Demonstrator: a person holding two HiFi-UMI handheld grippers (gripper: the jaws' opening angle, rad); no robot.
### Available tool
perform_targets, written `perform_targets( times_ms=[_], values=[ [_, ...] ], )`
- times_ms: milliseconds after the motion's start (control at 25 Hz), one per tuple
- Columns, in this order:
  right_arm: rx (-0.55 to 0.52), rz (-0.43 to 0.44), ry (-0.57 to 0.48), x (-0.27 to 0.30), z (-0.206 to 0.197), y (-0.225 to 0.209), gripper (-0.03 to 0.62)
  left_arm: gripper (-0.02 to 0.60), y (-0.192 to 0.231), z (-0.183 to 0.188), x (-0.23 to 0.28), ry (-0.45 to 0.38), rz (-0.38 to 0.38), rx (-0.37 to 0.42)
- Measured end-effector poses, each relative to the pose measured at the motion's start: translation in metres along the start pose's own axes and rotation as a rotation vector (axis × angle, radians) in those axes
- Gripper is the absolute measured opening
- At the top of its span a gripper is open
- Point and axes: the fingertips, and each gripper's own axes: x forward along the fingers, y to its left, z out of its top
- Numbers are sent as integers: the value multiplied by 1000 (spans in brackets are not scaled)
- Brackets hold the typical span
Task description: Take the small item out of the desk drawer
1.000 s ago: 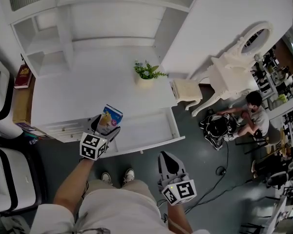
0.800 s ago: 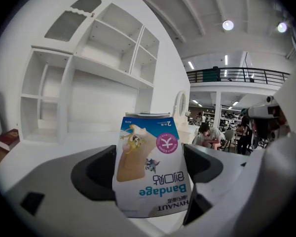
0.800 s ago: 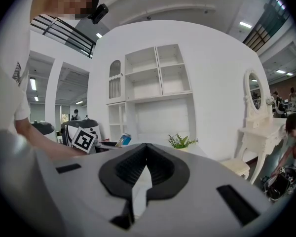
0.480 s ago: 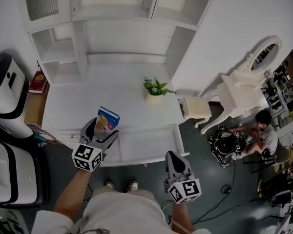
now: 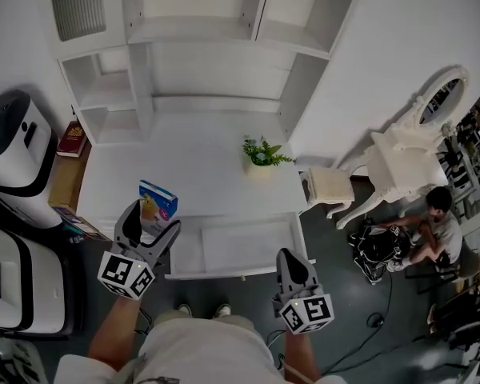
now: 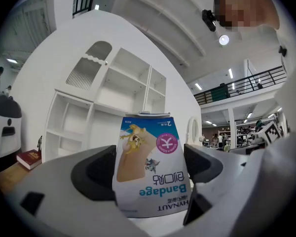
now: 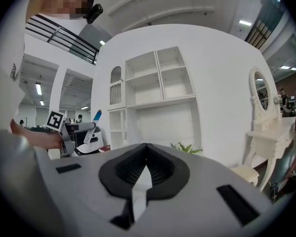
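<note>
**A:** Grey left gripper (image 5: 150, 221), lower left of the head view. What's in it?

**B:** Its jaws stand wide and clamp the blue-and-white bandage box (image 5: 158, 202) by both sides. In the left gripper view the print reads upside down.

**A:** And the right gripper (image 5: 288, 259)?

**B:** Lower centre-right, jaws closed tip to tip, nothing between them.

**A:** Where's the box relative to the drawer (image 5: 240, 273)?

**B:** Outside it, just left of the open drawer, over the front edge of the white desk (image 5: 200, 162). Farther up stands a small potted plant (image 5: 262, 152), then the white shelves (image 5: 208, 46).
</note>
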Motion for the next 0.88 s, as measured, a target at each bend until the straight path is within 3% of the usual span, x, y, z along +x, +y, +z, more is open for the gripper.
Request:
perform_targets(
  times_ms=[880],
  values=[
    [-8, -1, 8, 22, 9, -2, 9, 436, 44, 60, -85, -156, 176, 24]
  ],
)
